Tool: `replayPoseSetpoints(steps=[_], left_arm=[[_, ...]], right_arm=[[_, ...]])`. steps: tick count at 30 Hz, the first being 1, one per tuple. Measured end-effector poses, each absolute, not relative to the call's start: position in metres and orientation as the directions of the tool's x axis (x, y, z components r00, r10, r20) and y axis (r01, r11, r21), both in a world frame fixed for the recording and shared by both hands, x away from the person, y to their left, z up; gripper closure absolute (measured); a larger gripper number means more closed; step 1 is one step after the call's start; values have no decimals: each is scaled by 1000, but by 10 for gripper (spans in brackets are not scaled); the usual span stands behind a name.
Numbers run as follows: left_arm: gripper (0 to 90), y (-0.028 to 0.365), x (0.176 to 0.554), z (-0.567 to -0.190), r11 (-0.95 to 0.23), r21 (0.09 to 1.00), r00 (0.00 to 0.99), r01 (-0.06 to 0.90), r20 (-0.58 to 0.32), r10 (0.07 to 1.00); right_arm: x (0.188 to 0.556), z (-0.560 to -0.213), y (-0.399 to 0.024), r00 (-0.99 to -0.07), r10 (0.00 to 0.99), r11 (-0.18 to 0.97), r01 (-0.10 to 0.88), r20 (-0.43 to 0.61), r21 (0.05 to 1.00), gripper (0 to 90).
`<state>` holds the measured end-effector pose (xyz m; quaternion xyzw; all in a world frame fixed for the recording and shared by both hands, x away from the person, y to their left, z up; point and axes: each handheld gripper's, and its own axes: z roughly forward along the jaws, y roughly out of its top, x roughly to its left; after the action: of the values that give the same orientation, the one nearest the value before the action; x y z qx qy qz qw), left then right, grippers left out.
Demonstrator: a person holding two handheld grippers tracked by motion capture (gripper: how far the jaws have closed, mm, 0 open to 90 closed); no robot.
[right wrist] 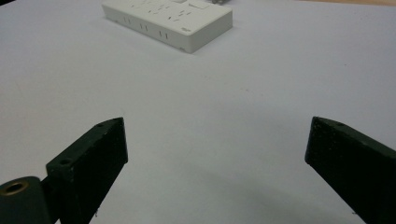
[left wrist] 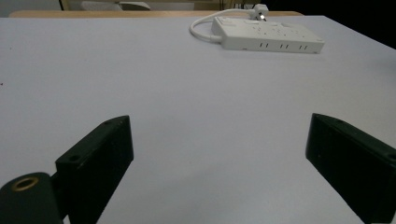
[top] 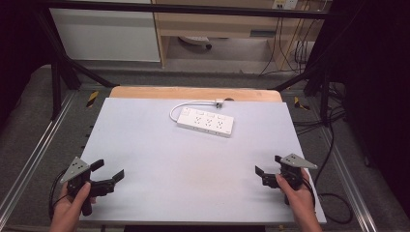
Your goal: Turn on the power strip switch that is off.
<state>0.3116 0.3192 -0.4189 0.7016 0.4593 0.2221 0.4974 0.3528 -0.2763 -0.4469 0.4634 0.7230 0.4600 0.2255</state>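
A white power strip point(top: 205, 121) lies flat on the far middle of the pale table top point(top: 183, 164), its white cable point(top: 186, 105) curling back to a plug point(top: 220, 102) behind it. The strip point(left wrist: 266, 35) sits far ahead in the left gripper view, and the strip point(right wrist: 168, 18) lies far ahead in the right gripper view. My left gripper point(top: 107, 170) rests near the front left corner, jaws wide apart and empty. My right gripper point(top: 269, 165) is held near the front right edge, also open with nothing between its jaws.
The table top sits on a wooden board point(top: 193, 93) that shows along the far edge. Black frame bars point(top: 58, 72) stand at both sides, and loose cables point(top: 333, 145) run on the floor at the right.
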Motion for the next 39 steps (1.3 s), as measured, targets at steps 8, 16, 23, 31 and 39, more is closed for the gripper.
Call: replayPoseSetpoints(steps=[8, 16, 23, 31, 39], left_arm=[[74, 317, 313, -419, -100, 902, 497, 419, -136, 857], [74, 317, 313, -419, -99, 902, 503, 421, -141, 853], [74, 316, 313, -419, -107, 901, 512, 421, -139, 848], [74, 316, 313, -419, -107, 902, 517, 417, -139, 844], [73, 315, 313, -419, -116, 903, 525, 413, -132, 841]], right_arm=[[355, -449, -279, -460, 882, 145, 471, 102, 870, 66], [354, -447, -276, -478, 872, 149, 458, 102, 876, 48], [354, -443, -274, -487, 868, 142, 434, 100, 890, 46], [353, -438, -272, -496, 863, 127, 398, 96, 909, 42], [352, -433, -267, -513, 852, 119, 376, 100, 919, 36]])
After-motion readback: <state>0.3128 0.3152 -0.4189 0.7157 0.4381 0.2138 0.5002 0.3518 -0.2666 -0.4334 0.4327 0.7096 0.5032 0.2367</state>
